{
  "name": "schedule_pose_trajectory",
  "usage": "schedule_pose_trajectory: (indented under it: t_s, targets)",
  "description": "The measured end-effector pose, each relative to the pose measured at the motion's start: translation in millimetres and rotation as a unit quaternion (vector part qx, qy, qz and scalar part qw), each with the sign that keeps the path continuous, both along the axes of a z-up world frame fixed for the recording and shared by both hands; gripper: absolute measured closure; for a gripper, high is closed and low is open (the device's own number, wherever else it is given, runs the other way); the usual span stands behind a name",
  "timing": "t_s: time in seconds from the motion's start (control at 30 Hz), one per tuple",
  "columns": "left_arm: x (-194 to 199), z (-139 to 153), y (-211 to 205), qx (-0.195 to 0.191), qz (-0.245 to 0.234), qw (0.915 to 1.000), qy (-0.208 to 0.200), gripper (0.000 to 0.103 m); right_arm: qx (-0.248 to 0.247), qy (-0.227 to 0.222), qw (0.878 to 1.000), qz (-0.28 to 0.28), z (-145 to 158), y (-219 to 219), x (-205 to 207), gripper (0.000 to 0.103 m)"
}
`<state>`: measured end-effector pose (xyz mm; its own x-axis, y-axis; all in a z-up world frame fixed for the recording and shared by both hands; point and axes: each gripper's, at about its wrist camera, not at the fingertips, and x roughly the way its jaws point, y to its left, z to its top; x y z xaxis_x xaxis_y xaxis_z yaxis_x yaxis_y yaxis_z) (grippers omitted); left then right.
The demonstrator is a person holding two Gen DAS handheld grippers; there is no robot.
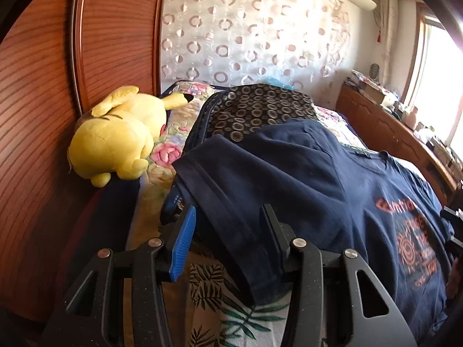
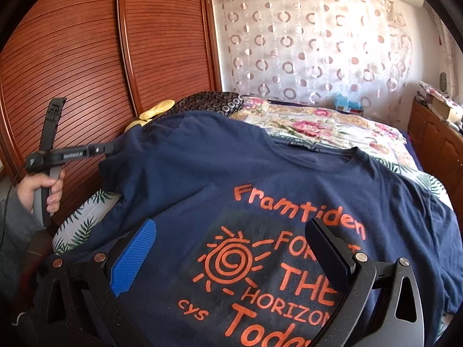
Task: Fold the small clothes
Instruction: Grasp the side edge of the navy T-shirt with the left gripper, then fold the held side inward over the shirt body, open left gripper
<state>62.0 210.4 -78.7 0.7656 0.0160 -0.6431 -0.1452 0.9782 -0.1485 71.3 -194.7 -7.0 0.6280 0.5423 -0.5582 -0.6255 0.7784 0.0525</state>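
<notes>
A home bedroom: floral bed (image 2: pixel 327 127), wooden wardrobe (image 2: pixel 72 66), curtain (image 2: pixel 312 43).

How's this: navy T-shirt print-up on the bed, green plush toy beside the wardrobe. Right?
No: the plush toy is yellow, not green, per the left wrist view. The navy T-shirt does lie print-up on the bed, toy beside the wardrobe.

I see hard daylight from the blown-out window (image 1: pixel 439 86) at right — pure white, no detail. It glares across the sheer white circle-patterned curtain (image 2: pixel 312 52) in both views. The navy cotton T-shirt with orange print (image 2: pixel 260 190) reads dark, its folds barely showing; the print stays sharp. Strong fisheye bending on the reddish slatted wooden wardrobe doors (image 1: pixel 40 150) — black vignette in every corner. Near gripper parts look slightly soft.
</notes>
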Motion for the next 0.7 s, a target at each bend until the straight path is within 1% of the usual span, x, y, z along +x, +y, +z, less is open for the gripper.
schedule_pose_trajectory:
  t_s: [0.03, 0.13, 0.17, 0.2, 0.23, 0.27, 0.37, 0.47, 0.6, 0.7]
  targets:
    - [3.6, -2.4, 2.2, -0.004, 0.0, 1.0, 0.005, 0.056, -0.001, 0.001, 1.0, 0.001, 1.0, -0.1, 0.2, 0.0]
    - [11.3, -8.8, 1.2, 0.002, 0.0, 0.9998, 0.019, 0.057, -0.001, 0.003, 1.0, 0.004, 2.9, -2.3, 1.7, 0.0]
    - [12.1, -10.3, 1.3, 0.002, -0.001, 0.9998, 0.021, 0.059, -0.001, 0.003, 1.0, 0.004, 2.9, -1.2, 1.8, 0.0]
    - [12.6, -12.2, -0.3, 0.006, -0.005, 0.9997, 0.022, 0.065, 0.0, 0.003, 1.0, 0.004, 3.6, -1.1, 2.5, 0.0]
    - [11.2, -12.0, -1.0, 0.009, -0.005, 0.9998, 0.019, 0.083, 0.0, 0.002, 1.0, 0.004, 4.3, -0.5, 2.9, 0.0]
    - [9.5, -11.2, -1.5, 0.014, -0.002, 0.9998, 0.016, 0.093, 0.0, 0.001, 1.0, 0.004, 4.4, 0.2, 2.8, 0.0]
    - [-0.2, 0.3, -5.1, 0.022, -0.002, 0.9997, -0.006, 0.096, 0.001, -0.007, 1.0, 0.002, 7.1, -0.3, 0.9, 0.0]
    - [-11.5, 17.4, -12.9, 0.041, -0.002, 0.9986, -0.032, 0.098, 0.003, -0.017, 1.0, -0.002, 4.4, 7.2, -3.8, 0.0]
    - [-14.5, 41.8, -24.7, 0.043, -0.018, 0.9974, -0.056, 0.099, 0.01, -0.021, 1.0, -0.007, 4.1, 4.2, -6.1, 0.0]
    - [-9.6, 63.3, -42.2, 0.044, -0.043, 0.9955, -0.072, 0.099, 0.012, -0.024, 1.0, -0.015, 5.1, -0.7, -5.7, 0.0]
